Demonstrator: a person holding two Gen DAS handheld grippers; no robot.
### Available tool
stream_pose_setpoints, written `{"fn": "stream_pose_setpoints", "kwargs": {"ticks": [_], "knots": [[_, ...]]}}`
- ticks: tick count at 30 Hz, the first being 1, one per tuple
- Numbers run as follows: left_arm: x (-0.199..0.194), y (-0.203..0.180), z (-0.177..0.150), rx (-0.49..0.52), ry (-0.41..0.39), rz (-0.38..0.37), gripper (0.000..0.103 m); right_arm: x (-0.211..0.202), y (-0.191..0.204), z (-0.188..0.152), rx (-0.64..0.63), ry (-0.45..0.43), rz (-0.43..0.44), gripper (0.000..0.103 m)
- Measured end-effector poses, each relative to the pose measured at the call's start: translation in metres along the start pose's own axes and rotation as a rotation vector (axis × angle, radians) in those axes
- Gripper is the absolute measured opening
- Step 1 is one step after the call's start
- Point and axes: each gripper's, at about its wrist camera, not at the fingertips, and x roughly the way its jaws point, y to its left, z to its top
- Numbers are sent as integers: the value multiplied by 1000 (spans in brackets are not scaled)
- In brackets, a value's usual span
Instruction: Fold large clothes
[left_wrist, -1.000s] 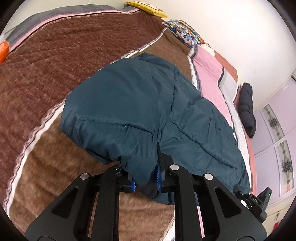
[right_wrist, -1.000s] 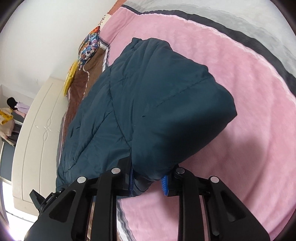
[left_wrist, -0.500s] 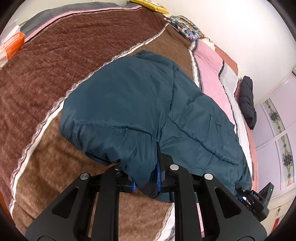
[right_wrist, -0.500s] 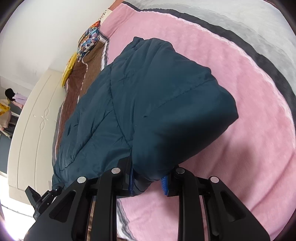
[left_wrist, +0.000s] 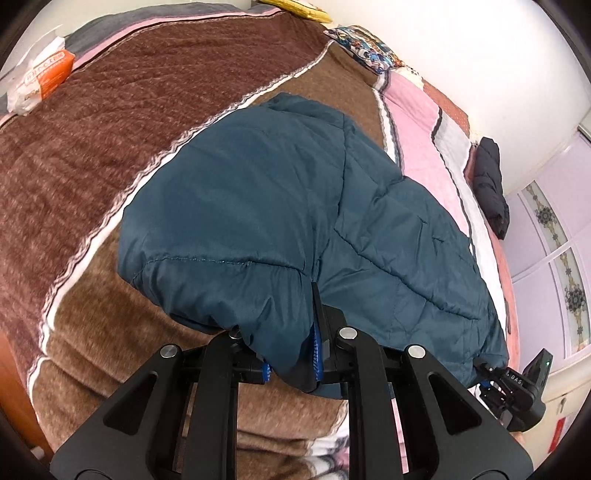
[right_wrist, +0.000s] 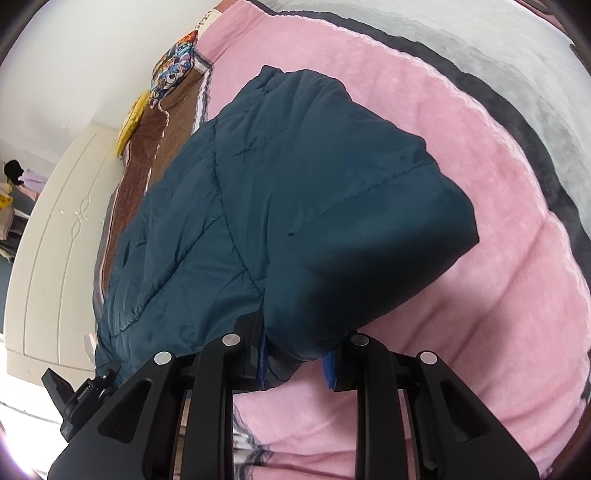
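Observation:
A large dark teal quilted jacket (left_wrist: 280, 206) lies spread on the bed, its near end lifted. My left gripper (left_wrist: 291, 363) is shut on the jacket's near left corner; the fabric bulges over the fingers. In the right wrist view the same jacket (right_wrist: 280, 206) stretches away over the pink blanket. My right gripper (right_wrist: 295, 363) is shut on the jacket's near right corner. Each gripper shows in the other's view: the right one at lower right (left_wrist: 517, 387), the left one at lower left (right_wrist: 85, 395).
The bed carries a brown blanket (left_wrist: 92, 140) on the left and a pink and grey one (right_wrist: 480, 295) on the right. A patterned pillow (left_wrist: 369, 51), a yellow item (left_wrist: 295, 7), an orange packet (left_wrist: 40, 77) and a dark garment (left_wrist: 491, 184) lie around the edges. A cream wardrobe (right_wrist: 55, 229) stands beyond.
Both grippers have risen a little with the jacket's near end still held; more of the bed and the orange packet have come into view on the left.

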Motion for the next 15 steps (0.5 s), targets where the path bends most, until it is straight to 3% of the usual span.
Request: {"fn": "stream_pose_setpoints", "kwargs": {"ticks": [15], "knots": [[-15,13,-25,22,13,14,16,11,5,7,-29,39,-36,24]]}}
